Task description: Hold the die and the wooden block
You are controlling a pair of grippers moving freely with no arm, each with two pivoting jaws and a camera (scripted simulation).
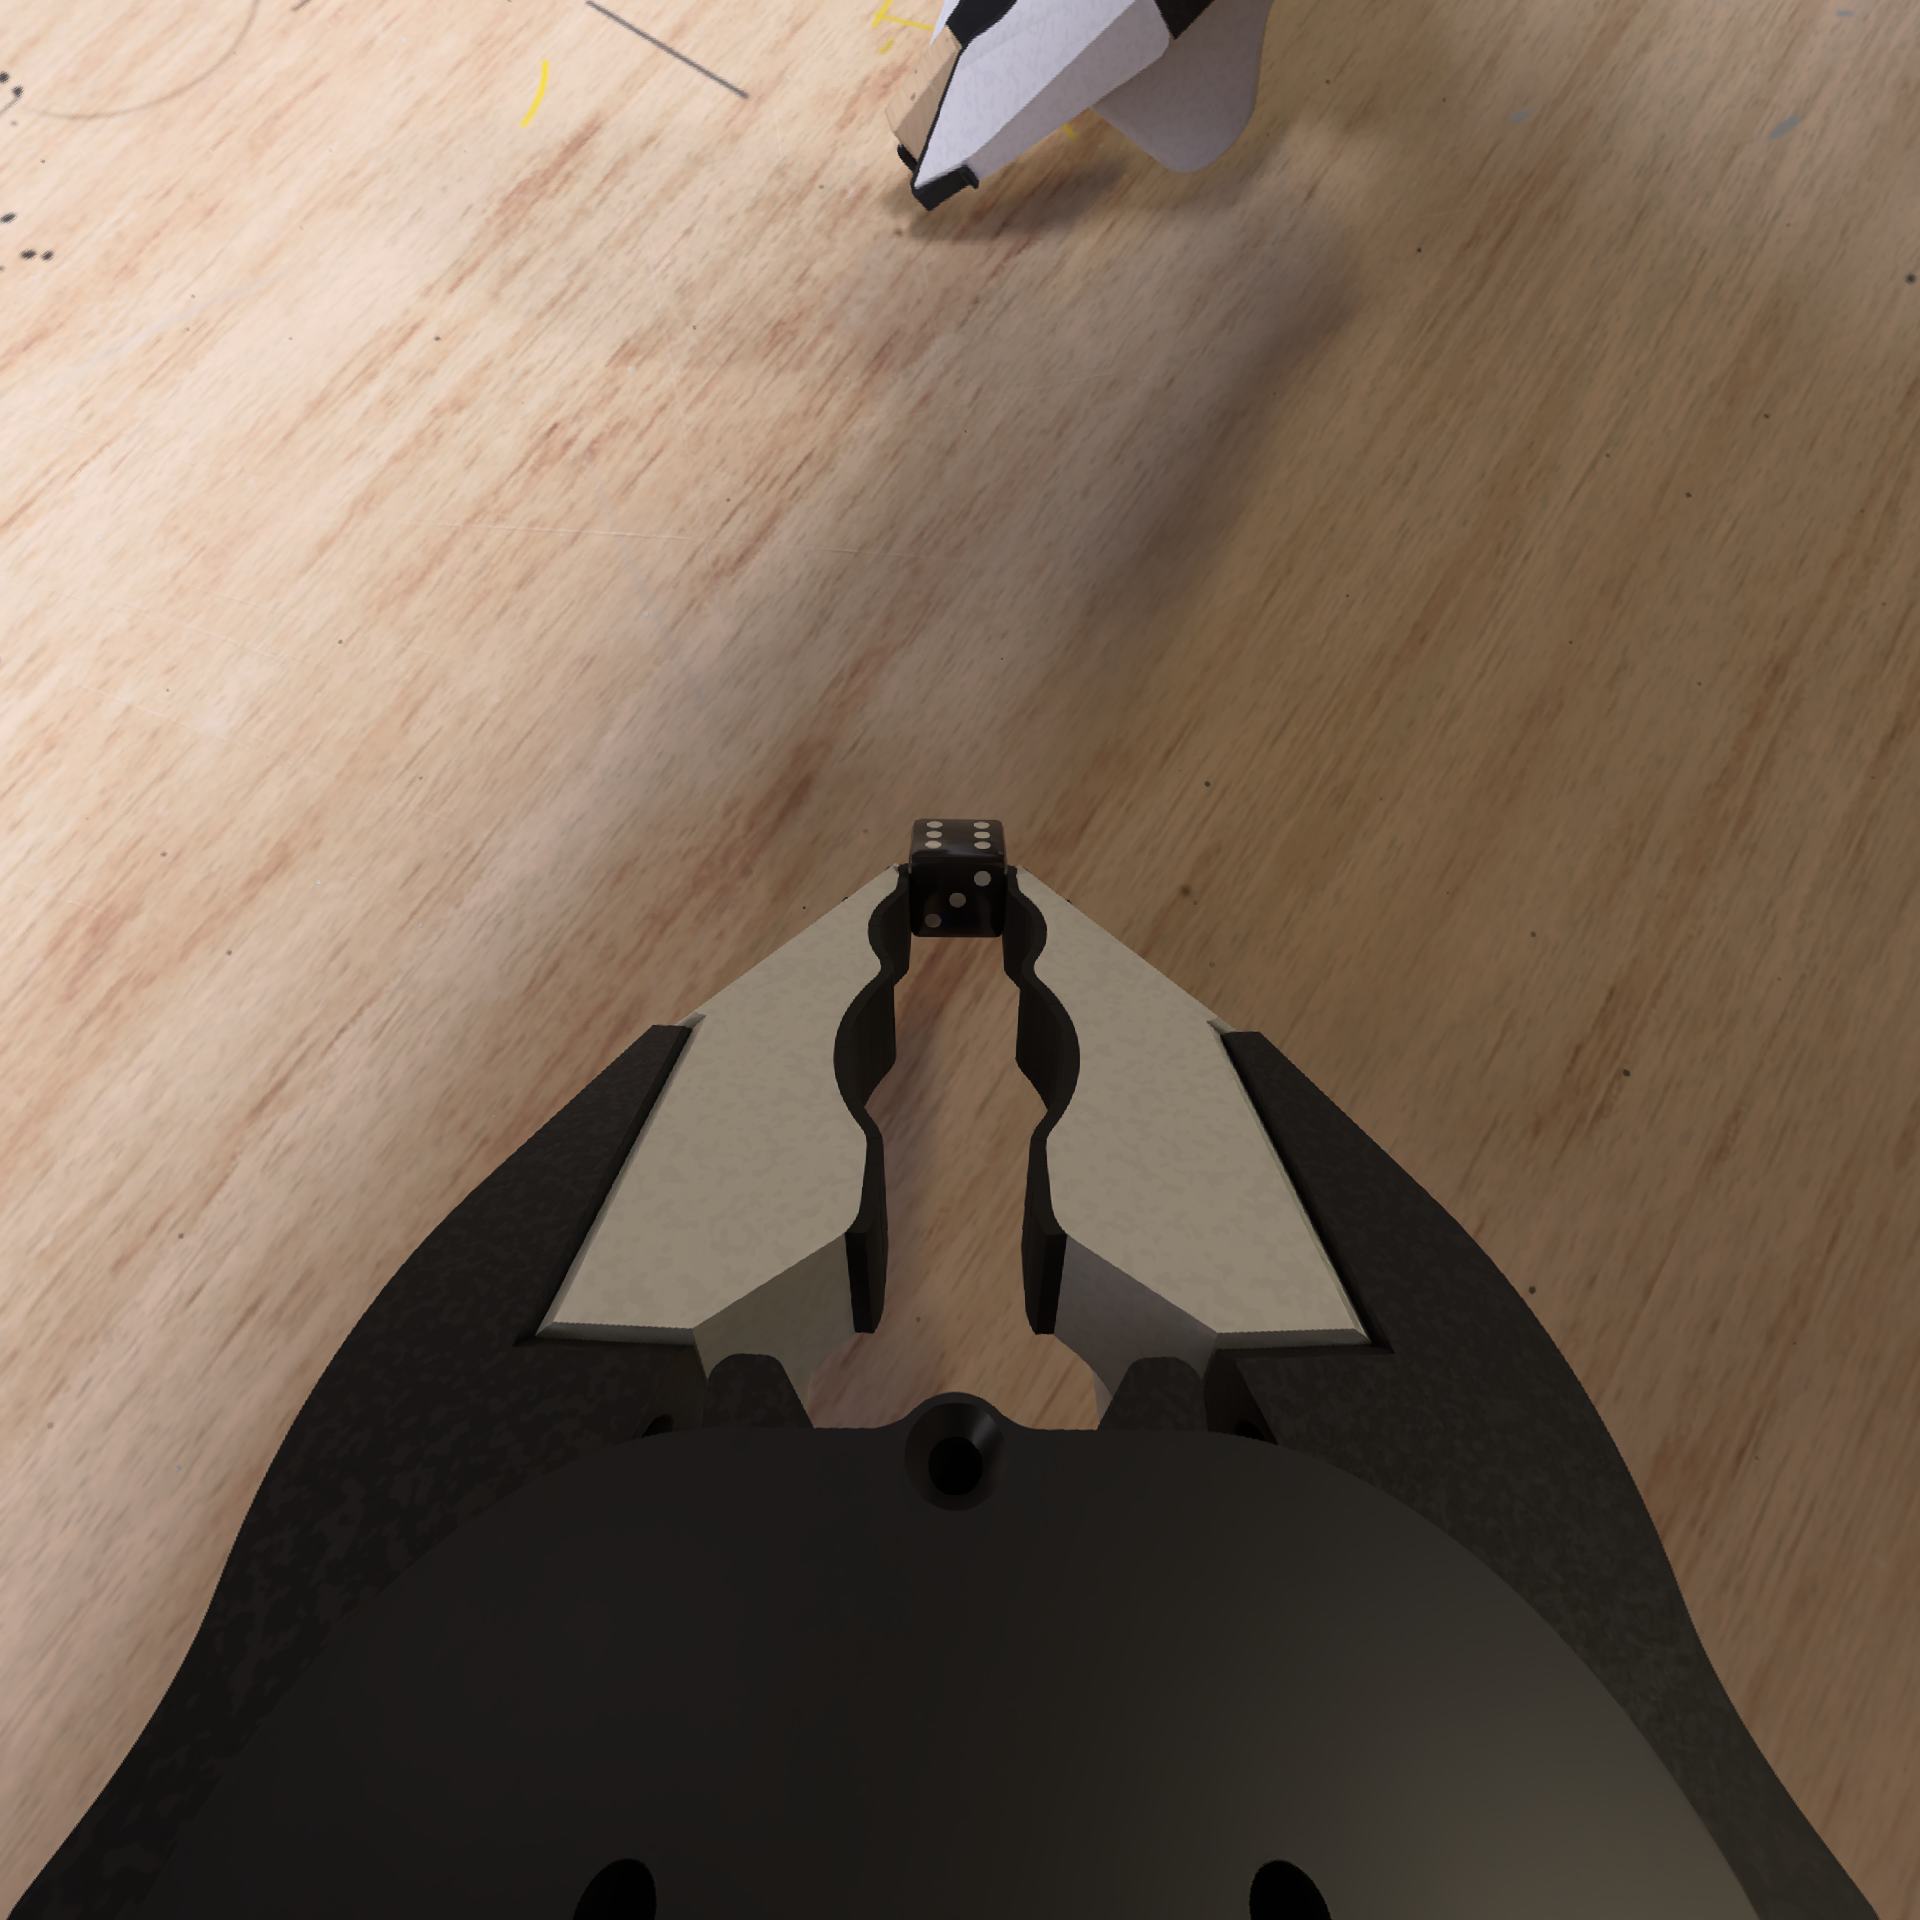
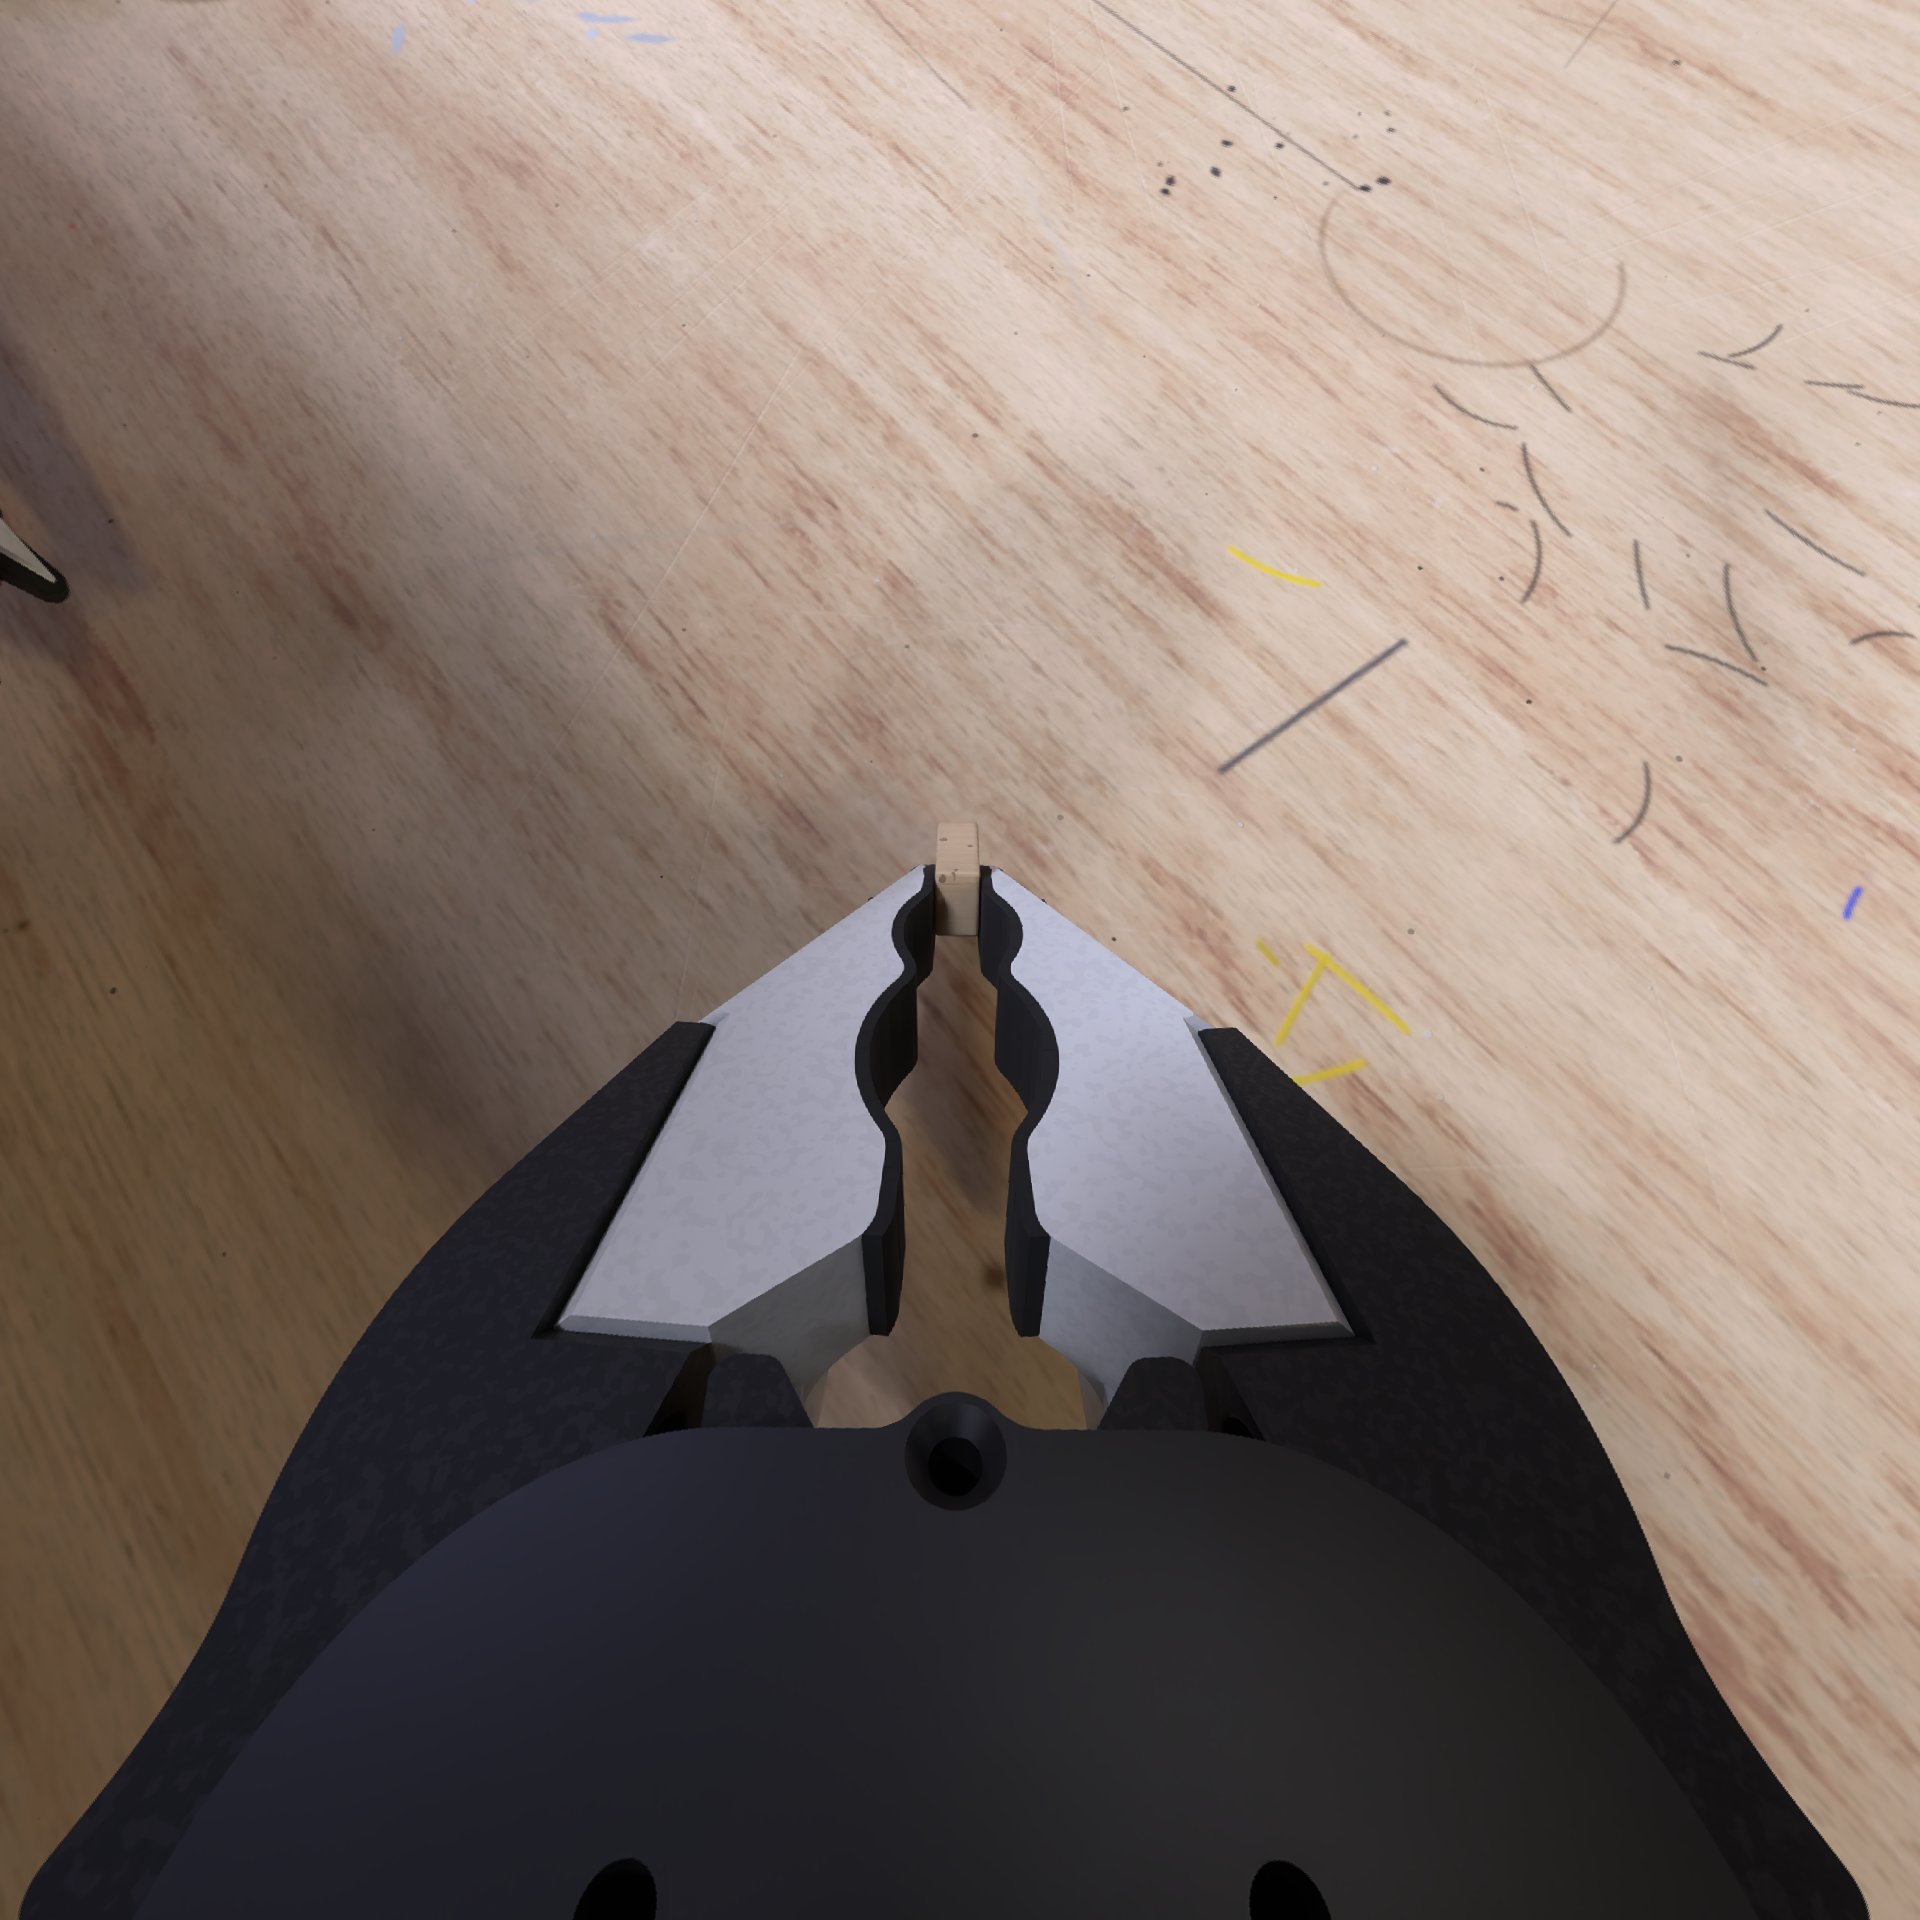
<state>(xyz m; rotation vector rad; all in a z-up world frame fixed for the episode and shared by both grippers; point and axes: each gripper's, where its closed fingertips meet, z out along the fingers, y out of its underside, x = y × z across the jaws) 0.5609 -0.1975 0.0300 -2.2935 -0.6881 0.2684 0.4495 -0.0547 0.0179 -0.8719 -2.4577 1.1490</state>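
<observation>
In the left wrist view my left gripper (image 1: 957, 883) is shut on a small black die with white pips (image 1: 957, 879), pinched between its fingertips above the wooden table. In the right wrist view my right gripper (image 2: 957, 883) is shut on a thin pale wooden block (image 2: 957, 881), held upright between its fingertips. The right gripper also shows far off in the left wrist view (image 1: 935, 156), its white fingers closed on the block (image 1: 920, 120) low over the table. A tip of the left gripper shows at the left edge of the right wrist view (image 2: 31, 577).
The wooden table top (image 1: 520, 520) bears pencil lines, yellow marks and black specks. In the right wrist view it has a drawn circle (image 2: 1470, 281), grey strokes and yellow marks (image 2: 1330, 1003).
</observation>
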